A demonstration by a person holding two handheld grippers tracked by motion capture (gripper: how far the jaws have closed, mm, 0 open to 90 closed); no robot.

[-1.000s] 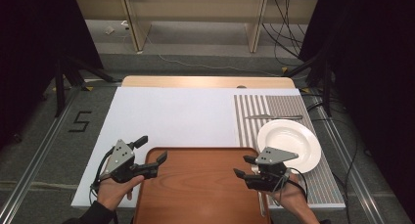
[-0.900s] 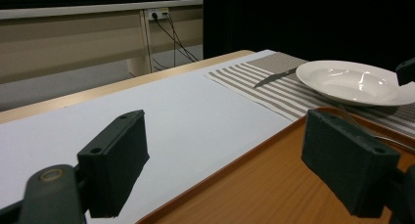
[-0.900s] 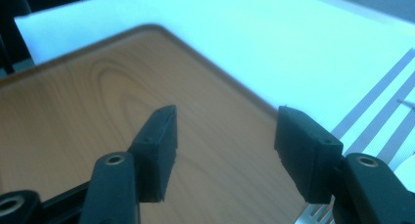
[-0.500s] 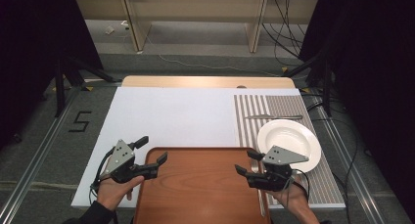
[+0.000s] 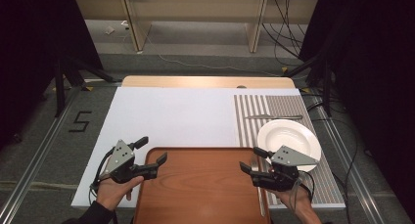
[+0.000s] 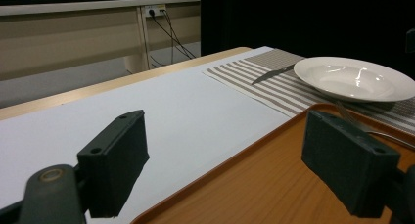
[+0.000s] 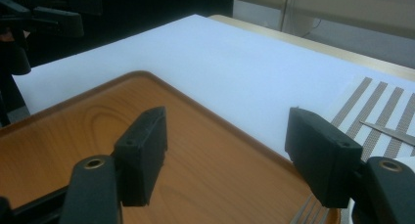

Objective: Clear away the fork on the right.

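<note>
The wooden tray [image 5: 200, 185] sits at the bottom centre of the high view. The left gripper [image 5: 152, 153] straddles the tray's left edge, jaws wide, gripping nothing. The right gripper [image 5: 251, 161], at the tray's right edge, has just been opening, nothing between its jaws.

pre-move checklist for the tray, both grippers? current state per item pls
1. Left gripper open at the tray's left edge: ok.
2. Right gripper open, jaws just been opening, nothing between them: ok.
3. Wooden tray carries no load: ok.
4. Fork lies at the tray's right rim by the right gripper; could get in the way: not ok.
5. Plate and knife on the striped mat, apart from the tray: ok.
6. Tray seated flat on the table: cannot tell.
</note>
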